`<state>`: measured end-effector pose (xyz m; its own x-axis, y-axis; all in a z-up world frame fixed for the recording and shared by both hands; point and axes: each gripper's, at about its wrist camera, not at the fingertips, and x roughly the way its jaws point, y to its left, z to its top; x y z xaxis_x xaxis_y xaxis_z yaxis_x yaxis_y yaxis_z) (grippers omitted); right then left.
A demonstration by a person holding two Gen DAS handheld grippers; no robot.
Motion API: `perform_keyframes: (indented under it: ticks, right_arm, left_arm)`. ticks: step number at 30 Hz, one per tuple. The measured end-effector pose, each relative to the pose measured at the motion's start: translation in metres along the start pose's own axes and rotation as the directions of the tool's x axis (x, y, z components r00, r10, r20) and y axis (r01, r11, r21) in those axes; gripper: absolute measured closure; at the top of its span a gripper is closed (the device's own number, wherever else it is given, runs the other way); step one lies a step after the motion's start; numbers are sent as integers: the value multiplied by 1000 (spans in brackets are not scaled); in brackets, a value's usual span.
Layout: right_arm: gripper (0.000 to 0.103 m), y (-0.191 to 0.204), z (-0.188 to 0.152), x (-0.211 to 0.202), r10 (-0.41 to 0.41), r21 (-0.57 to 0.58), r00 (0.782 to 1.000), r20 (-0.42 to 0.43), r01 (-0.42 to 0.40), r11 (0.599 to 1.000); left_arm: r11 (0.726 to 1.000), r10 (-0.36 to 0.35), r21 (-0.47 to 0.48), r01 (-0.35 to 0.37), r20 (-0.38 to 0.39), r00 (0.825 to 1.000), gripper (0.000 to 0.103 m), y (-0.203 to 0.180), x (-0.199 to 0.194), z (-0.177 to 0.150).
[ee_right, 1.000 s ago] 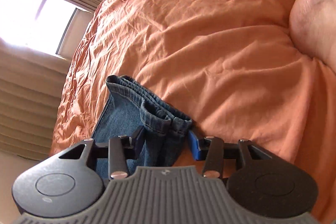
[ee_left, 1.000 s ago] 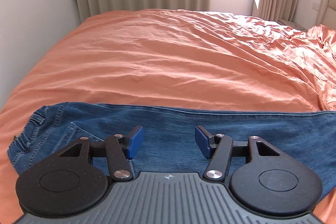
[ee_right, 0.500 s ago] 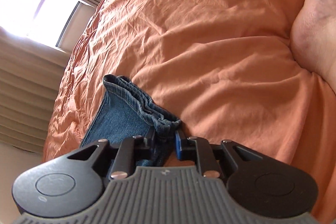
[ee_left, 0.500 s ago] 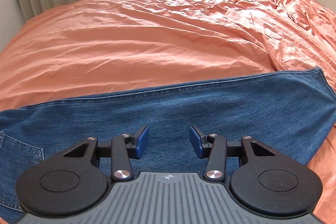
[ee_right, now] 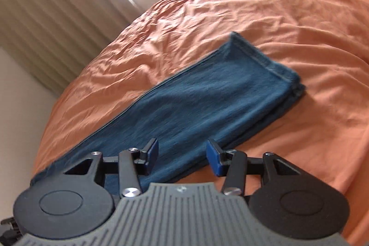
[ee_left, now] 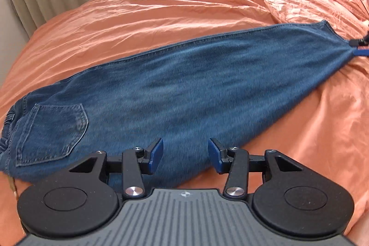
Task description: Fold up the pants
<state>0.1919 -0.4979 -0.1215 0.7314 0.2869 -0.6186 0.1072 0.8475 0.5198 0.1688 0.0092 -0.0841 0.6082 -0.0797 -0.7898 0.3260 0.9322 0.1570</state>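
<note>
Just one pair of jeans (ee_left: 175, 89), two hand-held grippers (ee_left: 185, 155)

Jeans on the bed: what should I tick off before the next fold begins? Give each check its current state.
1. Jeans laid out lengthwise on the bedspread, back pocket facing up: ok.
2. Left gripper free of cloth: ok, its jaws stand apart over the denim.
3. Right gripper free of the hem: cannot tell. Its jaws are opening and its own view shows nothing pinched, but the left wrist view shows the hem drawn to a point at it.
4. Leg layers stacked at the hem: ok, only slightly offset.
5. Bare bedspread beyond the jeans to fold onto: ok.
</note>
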Motion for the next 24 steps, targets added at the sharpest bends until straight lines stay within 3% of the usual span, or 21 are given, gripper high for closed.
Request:
perform_keyframes:
  ticks: [3, 7, 9, 11, 14, 16, 19, 22, 24]
  right_arm:
    - [59, 49, -20, 12, 16, -185, 999, -42, -23, 982]
    - [59, 98, -48, 24, 46, -342, 995, -93, -75, 937]
    - [60, 114, -58, 28, 50, -377, 993, -107, -87, 922]
    - [60, 124, -68, 33, 48, -406, 991, -127, -96, 909]
    - [60, 130, -78, 40, 9, -451, 987, -158, -80, 889]
    - [60, 131, -81, 45, -17, -471, 986, -164, -64, 880]
    - [60, 129, -81, 48, -47, -477, 986, -159, -35, 878]
    - [60, 126, -78, 51, -49, -461, 985, -163, -32, 887]
    - [60, 125, -76, 52, -50, -463, 985, -163, -32, 886]
  left_arm:
    - [999, 51, 13, -50, -53, 997, 45, 3, -3, -26]
    - [987, 160, -6, -161, -109, 981, 45, 13, 13, -49]
    - [985, 140, -86, -152, -129, 982, 45, 26, 23, -52]
    - [980, 106, -156, -123, -111, 988, 43, 36, 28, -50]
    - [965, 127, -220, -142, -83, 988, 38, 43, 32, -44]
    - [953, 134, -276, -129, 1, 991, 38, 46, 24, -42]
    - [920, 105, -385, -73, 62, 993, 31, 53, 17, -36]
    - [871, 89, -489, -51, 55, 995, 31, 60, 22, -34]
    - [837, 114, -539, -94, 4, 993, 31, 61, 31, -36]
